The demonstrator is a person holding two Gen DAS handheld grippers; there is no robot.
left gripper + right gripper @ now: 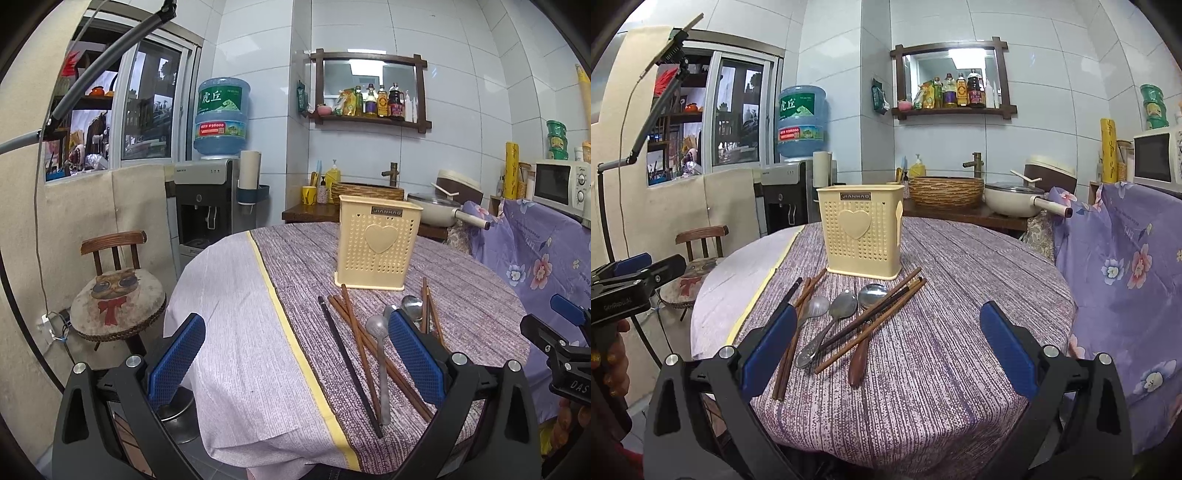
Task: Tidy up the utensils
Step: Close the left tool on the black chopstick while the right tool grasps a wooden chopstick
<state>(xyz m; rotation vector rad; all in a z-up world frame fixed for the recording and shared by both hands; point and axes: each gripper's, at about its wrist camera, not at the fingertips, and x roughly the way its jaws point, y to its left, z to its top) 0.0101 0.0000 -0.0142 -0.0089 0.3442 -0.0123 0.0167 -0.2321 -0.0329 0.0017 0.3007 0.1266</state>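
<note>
Chopsticks (871, 325) and spoons (838, 310) are seen strewn on the table (923, 387), at 6 o'clock of the empty holder (862, 236). Nothing is gripped: the right gripper (888, 350) and left gripper (295, 365) are held above with jaws spread. The start is judged; one utensil must be pinched and dropped upright into the holder.

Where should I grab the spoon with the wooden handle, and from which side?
Judging by its pose, grip the wooden-handled spoon at its bare handle end, coming from above with the right gripper; chopsticks cross it near the bowl.
</note>
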